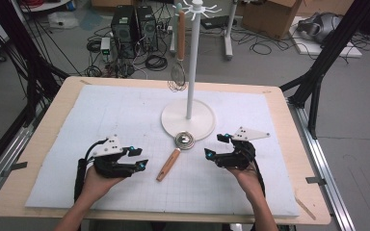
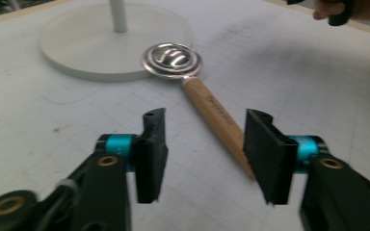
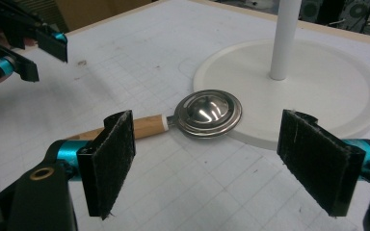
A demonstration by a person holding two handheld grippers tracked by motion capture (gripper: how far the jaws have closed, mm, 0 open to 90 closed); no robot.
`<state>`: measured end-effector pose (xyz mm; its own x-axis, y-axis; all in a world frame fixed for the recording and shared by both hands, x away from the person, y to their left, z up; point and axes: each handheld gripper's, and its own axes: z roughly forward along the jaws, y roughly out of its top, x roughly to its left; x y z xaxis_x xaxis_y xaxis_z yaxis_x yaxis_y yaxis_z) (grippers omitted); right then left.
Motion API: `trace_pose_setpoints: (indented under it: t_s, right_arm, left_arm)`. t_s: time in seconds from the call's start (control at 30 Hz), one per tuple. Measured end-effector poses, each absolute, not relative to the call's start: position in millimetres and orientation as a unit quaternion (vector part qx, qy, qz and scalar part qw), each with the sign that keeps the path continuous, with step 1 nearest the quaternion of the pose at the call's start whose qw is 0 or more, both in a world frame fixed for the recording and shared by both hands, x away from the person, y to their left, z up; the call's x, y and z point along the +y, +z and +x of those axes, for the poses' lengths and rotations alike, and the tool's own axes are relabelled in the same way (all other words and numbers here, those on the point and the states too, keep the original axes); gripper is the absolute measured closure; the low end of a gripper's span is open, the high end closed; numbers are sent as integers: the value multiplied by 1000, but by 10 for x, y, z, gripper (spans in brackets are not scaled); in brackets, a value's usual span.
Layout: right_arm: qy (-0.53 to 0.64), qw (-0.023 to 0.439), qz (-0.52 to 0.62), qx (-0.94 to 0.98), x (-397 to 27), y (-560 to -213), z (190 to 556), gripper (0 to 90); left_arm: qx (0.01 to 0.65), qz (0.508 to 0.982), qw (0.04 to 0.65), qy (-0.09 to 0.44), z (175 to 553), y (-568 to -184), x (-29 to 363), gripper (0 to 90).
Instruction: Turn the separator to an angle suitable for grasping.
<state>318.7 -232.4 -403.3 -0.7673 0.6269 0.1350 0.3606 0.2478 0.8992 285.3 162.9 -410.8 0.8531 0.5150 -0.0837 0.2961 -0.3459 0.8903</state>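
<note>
Left tongs (image 2: 204, 154) half-open, nothing gripped; right tongs (image 3: 221, 163) wide, empty. Ladle (image 1: 174, 155) bowl propped on stand base (image 1: 173, 122); handle roll risked if pinched off-centre.

1. Left gripper (image 1: 138, 159), jaws apart, lies left of a wooden-handled ladle (image 1: 176, 155).
2. Right gripper (image 1: 216, 146), jaws apart, lies right of it.
3. White stand (image 1: 189, 113) on the tabletop (image 1: 48, 120) carries a hanging whisk (image 1: 178, 72).
</note>
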Motion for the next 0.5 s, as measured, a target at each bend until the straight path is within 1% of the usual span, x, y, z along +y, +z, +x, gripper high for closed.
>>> trace_pose_setpoints:
  t_s: [0.03, 0.07, 0.2, 0.3, 0.5]
  right_arm:
    - [525, 122, 318, 780, -2324, -4039, 3187, 203]
    - [522, 125, 319, 781, -2330, -4048, 3193, 204]
    - [522, 122, 321, 781, -2338, -4058, 3196, 204]
    - [523, 122, 321, 780, -2338, -4053, 3192, 204]
    - [523, 128, 321, 779, -2343, -4050, 3191, 204]
  left_arm:
    - [244, 817, 513, 102, 2846, -4129, 1579, 575]
    - [242, 818, 513, 99, 2843, -4141, 1554, 629]
    - [231, 822, 514, 77, 2823, -4202, 1434, 745]
    - [222, 828, 510, 72, 2804, -4232, 1356, 843]
    - [223, 832, 503, 63, 2788, -4302, 1235, 860]
